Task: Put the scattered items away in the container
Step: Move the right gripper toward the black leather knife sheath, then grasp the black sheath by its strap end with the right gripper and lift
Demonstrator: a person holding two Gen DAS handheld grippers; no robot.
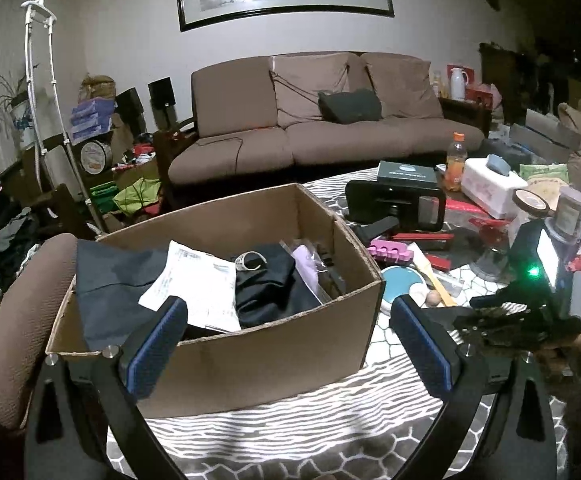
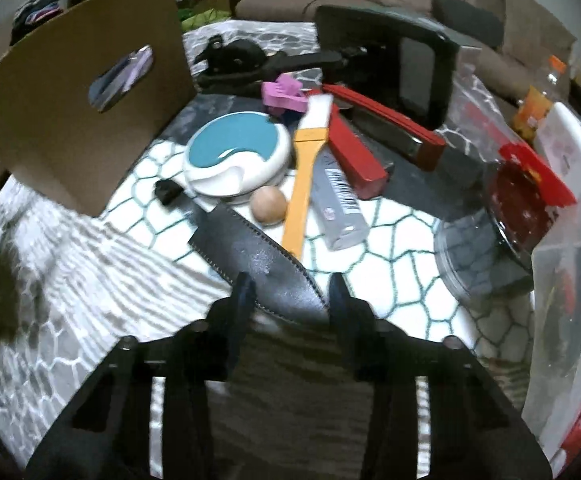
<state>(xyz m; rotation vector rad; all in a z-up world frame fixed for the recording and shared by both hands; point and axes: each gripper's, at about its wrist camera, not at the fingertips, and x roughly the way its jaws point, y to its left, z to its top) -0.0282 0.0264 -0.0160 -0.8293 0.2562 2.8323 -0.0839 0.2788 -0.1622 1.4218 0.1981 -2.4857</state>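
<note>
Surface: patterned cloth (image 2: 390, 232) (living room)
Box: cardboard box (image 1: 250, 344), left
Right gripper (image 2: 290, 300): jaws straddling black strap (image 2: 258, 264), contact unclear
Left gripper (image 1: 286, 344): jaws apart, empty

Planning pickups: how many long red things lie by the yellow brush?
2: a red box right beside the yellow brush, a red case behind it; others may be hidden.
</note>
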